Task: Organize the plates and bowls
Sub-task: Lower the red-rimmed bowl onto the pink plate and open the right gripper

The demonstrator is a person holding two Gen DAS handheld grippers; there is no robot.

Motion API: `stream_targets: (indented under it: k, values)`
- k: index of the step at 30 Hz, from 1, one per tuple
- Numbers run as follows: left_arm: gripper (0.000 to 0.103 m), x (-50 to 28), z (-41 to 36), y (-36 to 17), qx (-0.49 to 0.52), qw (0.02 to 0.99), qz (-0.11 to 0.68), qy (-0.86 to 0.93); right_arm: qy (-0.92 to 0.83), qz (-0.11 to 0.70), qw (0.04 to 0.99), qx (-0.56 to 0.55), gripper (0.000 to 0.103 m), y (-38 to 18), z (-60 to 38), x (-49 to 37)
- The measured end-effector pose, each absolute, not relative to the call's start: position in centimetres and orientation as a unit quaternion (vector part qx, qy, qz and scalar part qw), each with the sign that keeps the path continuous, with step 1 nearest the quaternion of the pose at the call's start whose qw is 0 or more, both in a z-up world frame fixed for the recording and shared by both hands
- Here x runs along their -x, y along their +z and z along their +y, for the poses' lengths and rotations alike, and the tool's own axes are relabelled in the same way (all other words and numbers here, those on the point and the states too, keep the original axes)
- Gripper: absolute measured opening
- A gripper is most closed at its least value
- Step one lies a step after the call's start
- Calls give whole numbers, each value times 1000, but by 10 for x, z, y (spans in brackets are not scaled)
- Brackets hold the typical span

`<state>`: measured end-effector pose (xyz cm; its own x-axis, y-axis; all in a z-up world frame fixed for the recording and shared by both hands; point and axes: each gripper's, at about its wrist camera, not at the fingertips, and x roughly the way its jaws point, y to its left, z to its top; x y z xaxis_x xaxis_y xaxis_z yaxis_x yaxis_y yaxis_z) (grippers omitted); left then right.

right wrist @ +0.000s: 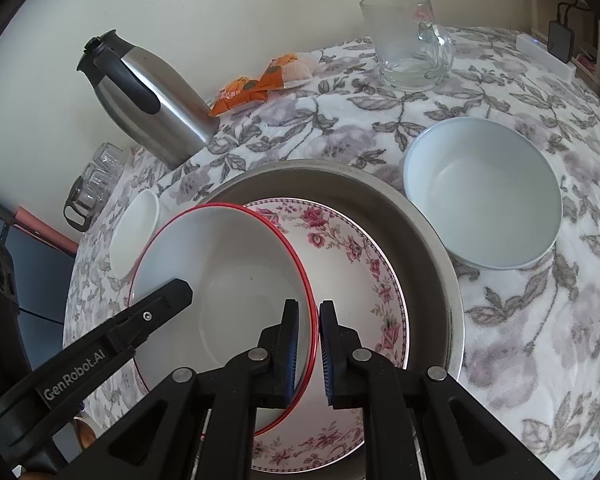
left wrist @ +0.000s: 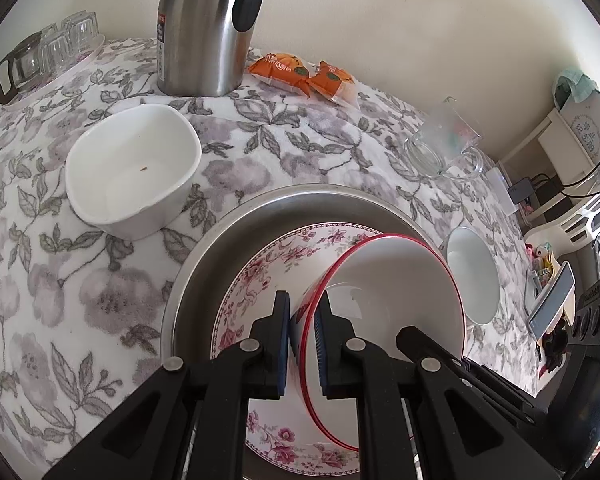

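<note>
- Two grippers, left gripper [left wrist: 303,344] and right gripper [right wrist: 309,350], jaws pinching opposite rim sides of the red-rimmed bowl [right wrist: 220,276]; bowl over the floral plate [right wrist: 364,264]
- Ceramic: stiff, slippery, breakable; grip at rim only

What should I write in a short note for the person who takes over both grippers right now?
Left gripper and right gripper: each closed on opposite rims of the red-rimmed bowl.
The bowl is tilted over the floral plate, which lies in the metal tray.
Done: plate in the tray.
Left: set this bowl down, then collect the square white bowl and the round white bowl, both on the tablecloth beside the tray.
</note>
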<state>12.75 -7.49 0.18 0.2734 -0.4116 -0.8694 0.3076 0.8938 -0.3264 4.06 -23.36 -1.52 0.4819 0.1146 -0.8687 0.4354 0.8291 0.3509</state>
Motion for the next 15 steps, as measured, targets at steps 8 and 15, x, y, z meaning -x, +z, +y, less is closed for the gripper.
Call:
stream_targets:
  k: [8, 15]
  values:
    - [11, -131, -75, -1, 55, 794, 561, -225, -100, 493, 816, -286, 15, -16, -235, -42]
    - [11, -133, -75, -5, 62, 790, 569, -221, -99, 490, 814, -295, 17, -15, -236, -44]
